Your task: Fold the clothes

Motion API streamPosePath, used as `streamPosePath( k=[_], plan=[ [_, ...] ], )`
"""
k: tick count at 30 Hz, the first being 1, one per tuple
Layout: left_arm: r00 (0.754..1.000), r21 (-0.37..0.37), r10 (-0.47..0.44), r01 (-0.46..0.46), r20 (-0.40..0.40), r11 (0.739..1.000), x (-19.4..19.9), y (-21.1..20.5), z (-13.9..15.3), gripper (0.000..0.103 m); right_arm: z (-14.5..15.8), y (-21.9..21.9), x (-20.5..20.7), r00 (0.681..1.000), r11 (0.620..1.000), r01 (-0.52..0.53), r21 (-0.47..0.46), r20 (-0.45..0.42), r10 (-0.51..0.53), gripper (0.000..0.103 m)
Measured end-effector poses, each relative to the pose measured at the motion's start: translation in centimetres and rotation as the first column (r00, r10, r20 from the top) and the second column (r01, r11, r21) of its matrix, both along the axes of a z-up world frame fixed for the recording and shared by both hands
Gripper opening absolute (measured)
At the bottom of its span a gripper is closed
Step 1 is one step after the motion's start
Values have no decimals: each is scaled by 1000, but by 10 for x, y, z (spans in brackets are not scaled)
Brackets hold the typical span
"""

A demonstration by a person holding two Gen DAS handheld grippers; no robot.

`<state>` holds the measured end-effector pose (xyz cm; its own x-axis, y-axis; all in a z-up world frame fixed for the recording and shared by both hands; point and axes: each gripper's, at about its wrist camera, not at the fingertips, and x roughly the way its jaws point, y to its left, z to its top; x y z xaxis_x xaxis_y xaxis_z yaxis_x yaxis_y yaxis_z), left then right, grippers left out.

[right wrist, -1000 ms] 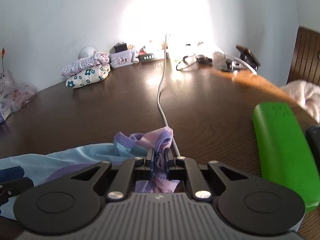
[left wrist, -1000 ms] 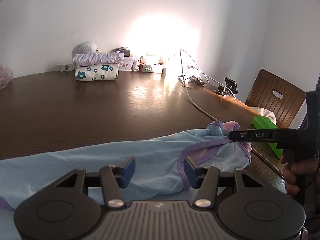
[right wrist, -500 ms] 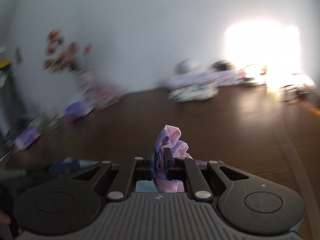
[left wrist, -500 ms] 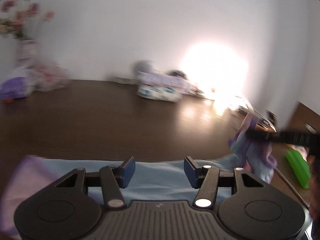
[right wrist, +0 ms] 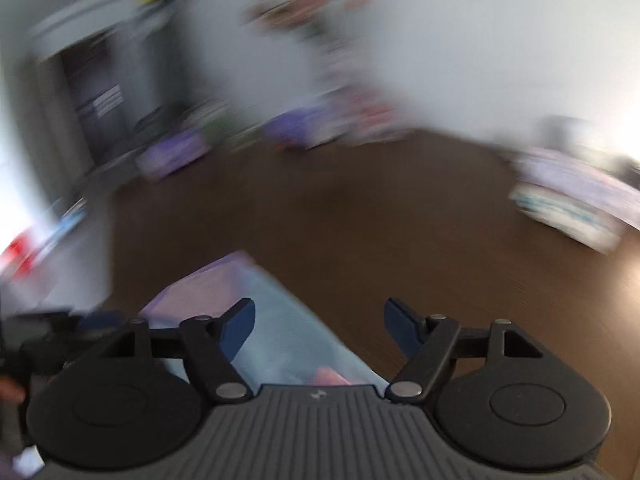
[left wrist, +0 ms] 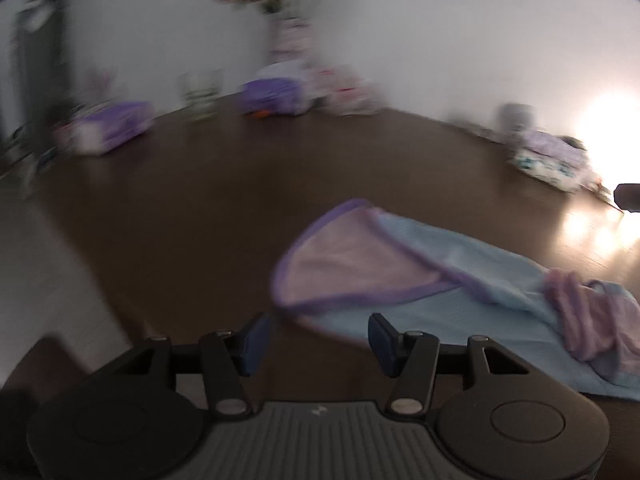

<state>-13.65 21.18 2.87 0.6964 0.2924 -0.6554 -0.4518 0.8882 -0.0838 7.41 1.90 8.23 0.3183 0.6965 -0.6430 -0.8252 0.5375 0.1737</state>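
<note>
A light blue garment (left wrist: pixel 460 280) with purple trim and a pink lining lies on the dark wooden table (left wrist: pixel 200 220), its pink end bunched at the right. My left gripper (left wrist: pixel 318 338) is open just short of the garment's rounded purple-edged flap, with nothing pressed between its pads. My right gripper (right wrist: pixel 320 320) hovers over the blue cloth (right wrist: pixel 280 344); its jaws are opening and its pads grip nothing. The right gripper's tip (left wrist: pixel 628 196) pokes in at the far right edge. Both views are blurred by motion.
A stack of folded clothes (left wrist: pixel 552 160) sits at the back right near a bright glare. A vase of flowers (left wrist: pixel 288 36) and purple packets (left wrist: pixel 276 96) stand along the back wall. The table's edge curves down the left side.
Both views have swung left across the table. My right gripper carried the pink-purple end over and let it go; that end now lies on the blue cloth. The left gripper's jaws kept their width.
</note>
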Motion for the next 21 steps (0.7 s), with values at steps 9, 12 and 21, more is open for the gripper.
streamPosePath(
  k=[9,12,21],
  plan=[
    [999,-116,47,-47,2,992,10,5,-8,29,-60,90,62,977,966,-179,-187,-151,151,29],
    [998,-119,65,-63,18,991,13,7,-11,15,-62,89,49,975,956,-215,-201,-99,198,25],
    [987,-143,-158,155,-7,977,127,18,-12,1,-56,16,91,941,929,296,-220,-99,-324,2]
  ],
)
